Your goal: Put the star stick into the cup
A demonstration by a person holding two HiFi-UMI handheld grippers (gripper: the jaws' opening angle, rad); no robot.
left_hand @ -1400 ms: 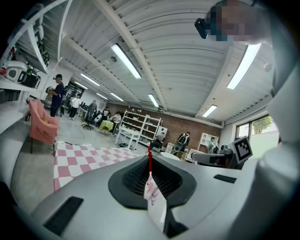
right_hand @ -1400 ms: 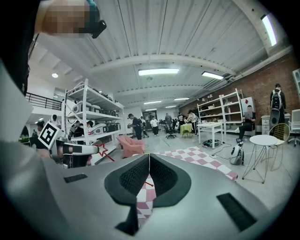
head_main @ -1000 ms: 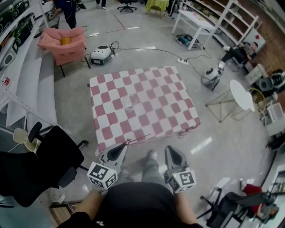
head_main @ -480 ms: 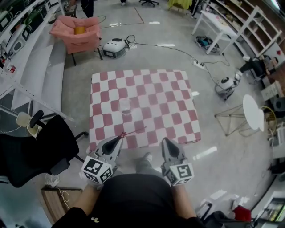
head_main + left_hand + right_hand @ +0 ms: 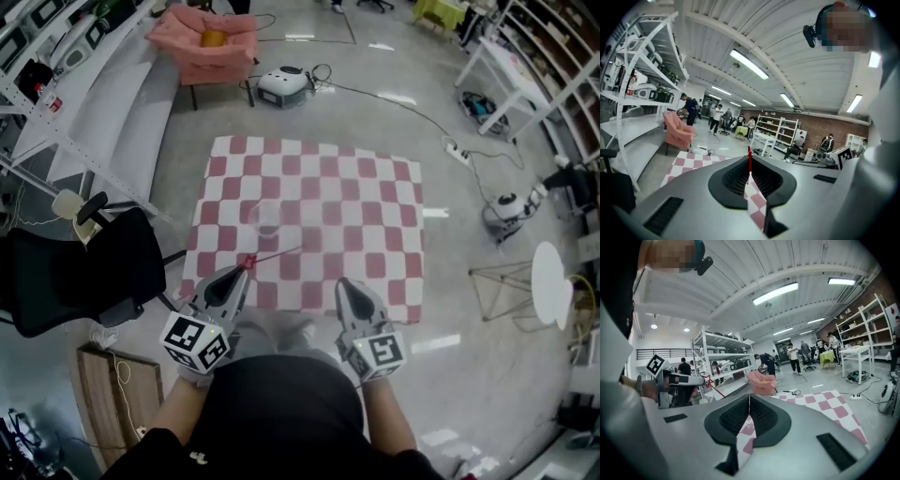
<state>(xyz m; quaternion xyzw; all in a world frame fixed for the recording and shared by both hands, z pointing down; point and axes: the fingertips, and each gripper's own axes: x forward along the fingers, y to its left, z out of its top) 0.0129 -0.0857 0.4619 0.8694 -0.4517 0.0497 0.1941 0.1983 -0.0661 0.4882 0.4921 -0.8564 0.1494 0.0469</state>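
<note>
**Q:** Reading from the left, what step am I looking at?

**A:** The carry, as I judge it, with the insertion not yet begun. Everything here is placed against the checkered table (image 5: 375, 234).
- **Left gripper:** The left gripper (image 5: 240, 273) sits at the table's near left edge. Its jaws are clamped on the star stick (image 5: 274, 255), and its own view shows the red shaft pinched between the pads.
- **Star stick:** The grip is close to the star end. The rest of the shaft reaches rightward over the table's near rows, lying closer to level than upright.
- **Cup:** The clear cup (image 5: 269, 217) stands upright on the table's left half, farther in from the near edge than the stick and apart from it. Nothing is in it that I can make out.
- **Right gripper:** The right gripper (image 5: 346, 289) is at the table's near edge, right of centre. Its jaws are pressed together with nothing between them, so it takes no part in this step.

**Q:** What does the next move call for?

**A:** I would take the left gripper inward over the table until the stick's free end is above the cup's mouth. Then I would tip the shaft so that end points down, lower it inside the rim and part the jaws. The cup is light, clear and hard to see against the checks — a sideways touch from the shaft could topple it. I expect the approach has to come from above, not from the side.
</note>
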